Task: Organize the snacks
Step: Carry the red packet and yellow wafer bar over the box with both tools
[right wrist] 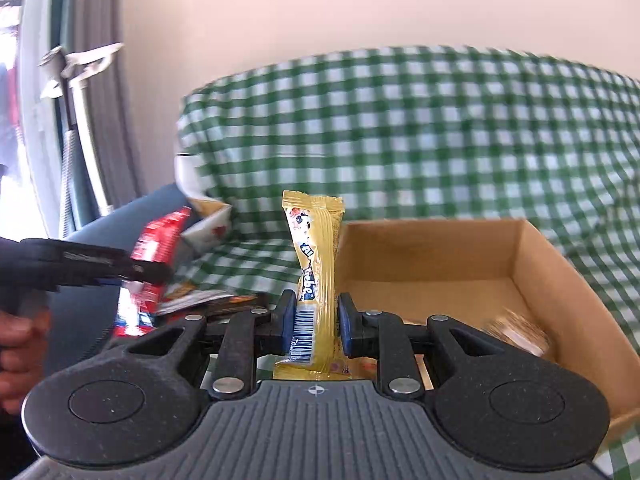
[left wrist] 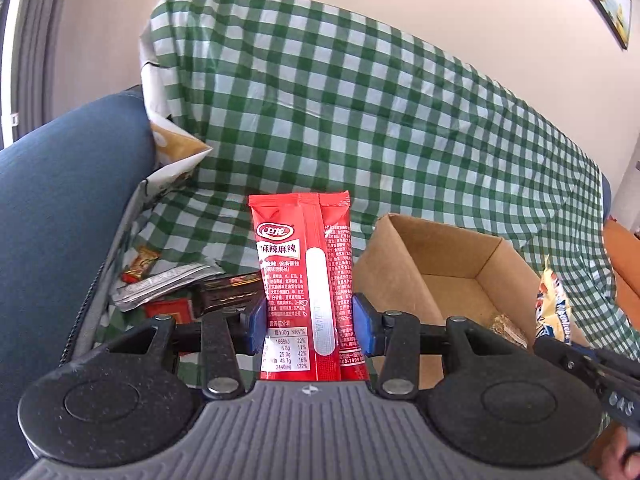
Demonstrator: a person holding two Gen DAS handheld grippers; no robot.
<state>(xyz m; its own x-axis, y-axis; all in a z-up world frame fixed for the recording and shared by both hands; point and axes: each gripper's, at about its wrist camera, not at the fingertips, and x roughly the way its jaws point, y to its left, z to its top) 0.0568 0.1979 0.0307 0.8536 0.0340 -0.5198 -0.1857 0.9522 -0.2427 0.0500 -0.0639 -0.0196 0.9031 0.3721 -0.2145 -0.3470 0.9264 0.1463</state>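
Red snack packet [left wrist: 304, 288]: upright, clamped in my left jaws [left wrist: 310, 322]
Yellow snack packet [right wrist: 316, 276]: clamped in my right jaws [right wrist: 316, 326]; cardboard box [right wrist: 532, 264] just right

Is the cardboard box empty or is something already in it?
Not empty: one brownish packet lies in the box; most of its floor is bare.

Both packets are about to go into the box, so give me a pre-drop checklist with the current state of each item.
1. Left hand-held gripper shut on red spicy snack packet: ok.
2. Right hand-held gripper shut on yellow candy packet: ok.
3. Cardboard box open on top: ok.
4. Free floor space in box: ok; one snack lies inside.
5. Packets already over the box opening: cannot tell.
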